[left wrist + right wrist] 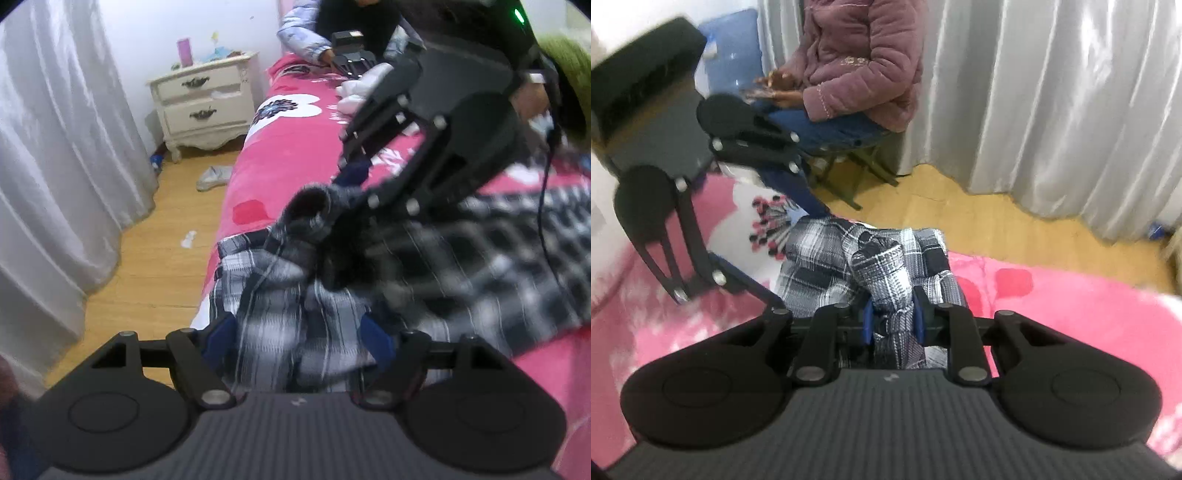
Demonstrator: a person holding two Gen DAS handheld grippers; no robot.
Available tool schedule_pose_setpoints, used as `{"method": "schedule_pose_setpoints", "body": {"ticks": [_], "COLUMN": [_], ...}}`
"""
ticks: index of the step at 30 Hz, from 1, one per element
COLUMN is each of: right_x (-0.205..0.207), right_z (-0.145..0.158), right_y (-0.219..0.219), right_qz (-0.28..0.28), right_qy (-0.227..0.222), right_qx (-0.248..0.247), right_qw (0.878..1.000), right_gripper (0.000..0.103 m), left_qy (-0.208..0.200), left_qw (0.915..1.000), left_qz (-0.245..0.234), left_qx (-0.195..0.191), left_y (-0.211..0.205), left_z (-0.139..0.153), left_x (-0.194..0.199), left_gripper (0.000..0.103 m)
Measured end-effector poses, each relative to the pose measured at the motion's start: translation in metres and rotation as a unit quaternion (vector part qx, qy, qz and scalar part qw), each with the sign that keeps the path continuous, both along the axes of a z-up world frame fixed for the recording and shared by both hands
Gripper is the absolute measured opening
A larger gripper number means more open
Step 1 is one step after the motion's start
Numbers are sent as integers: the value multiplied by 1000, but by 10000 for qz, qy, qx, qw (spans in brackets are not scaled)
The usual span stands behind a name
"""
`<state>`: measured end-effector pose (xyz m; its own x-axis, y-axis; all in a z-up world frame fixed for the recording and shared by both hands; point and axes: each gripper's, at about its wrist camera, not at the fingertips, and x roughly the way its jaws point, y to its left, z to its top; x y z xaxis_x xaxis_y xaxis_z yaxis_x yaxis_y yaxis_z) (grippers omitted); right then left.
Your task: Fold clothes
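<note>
A black-and-white plaid shirt [295, 295] lies bunched near the edge of a pink bed cover [288, 158]. My left gripper [299, 336] stands wide, blue pads on either side of a fold of the shirt without clearly pressing it. My right gripper [894, 319] is shut on a bunched part of the plaid shirt [882, 273], near a rolled cuff [310, 210]. In the left wrist view the right gripper [343, 206] reaches in from the upper right, over the shirt. Motion blur smears the cloth on the right.
The bed edge drops to a wooden floor [162, 266] with a grey curtain [55, 166] and a cream nightstand [205, 103] beyond. White clothes [362, 88] and a person's sleeve [303, 40] are at the bed's far end. A seated person [857, 62] is close by.
</note>
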<state>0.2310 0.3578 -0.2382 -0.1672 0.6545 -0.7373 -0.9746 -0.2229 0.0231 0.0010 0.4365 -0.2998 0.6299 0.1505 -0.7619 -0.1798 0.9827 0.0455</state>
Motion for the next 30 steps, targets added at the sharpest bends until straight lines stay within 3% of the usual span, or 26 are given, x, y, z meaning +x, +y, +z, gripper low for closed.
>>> {"method": "schedule_pose_setpoints", "body": {"ticks": [2, 4, 7, 10, 14, 15, 16, 18, 23, 30], "right_x": [11, 21, 38, 51, 67, 72, 75, 80, 88, 84], "right_z": [-5, -13, -32, -34, -12, -11, -11, -13, -25, -59], "right_y": [1, 5, 14, 21, 12, 14, 15, 22, 47, 79], "right_qz": [-7, -38, -211, -184, 191, 253, 295, 341, 413, 200], "right_qy": [358, 659, 1286, 2076, 3133, 3309, 3511, 3849, 4156, 3643], "right_qx": [-46, -128, -293, -414, -339, -341, -405, -535, -694, -1011], "right_qw": [9993, 9977, 9910, 9772, 9488, 9427, 9350, 9208, 9060, 9256], "right_gripper": [23, 23, 21, 12, 11, 11, 11, 11, 11, 11], "left_qy": [-53, -71, -138, -241, -223, -187, -153, -123, -61, 273], "left_qw": [9985, 9950, 9893, 9890, 9898, 9895, 9892, 9873, 9706, 9469], "left_qz": [206, 413, 565, 439, -8, -95, -175, -207, 160, 676], "left_qx": [-511, -903, -1338, -1395, -1408, -1428, -1446, -1569, -2401, -3132], "left_y": [18, 34, 51, 57, 54, 53, 51, 52, 71, 104], "left_z": [-3, -5, -8, -4, -1, -3, -4, -3, -6, -33], "left_x": [5, 6, 7, 3, 4, 4, 4, -2, -16, -15], "left_gripper": [74, 63, 57, 60, 60, 52, 35, 19, 13, 13]}}
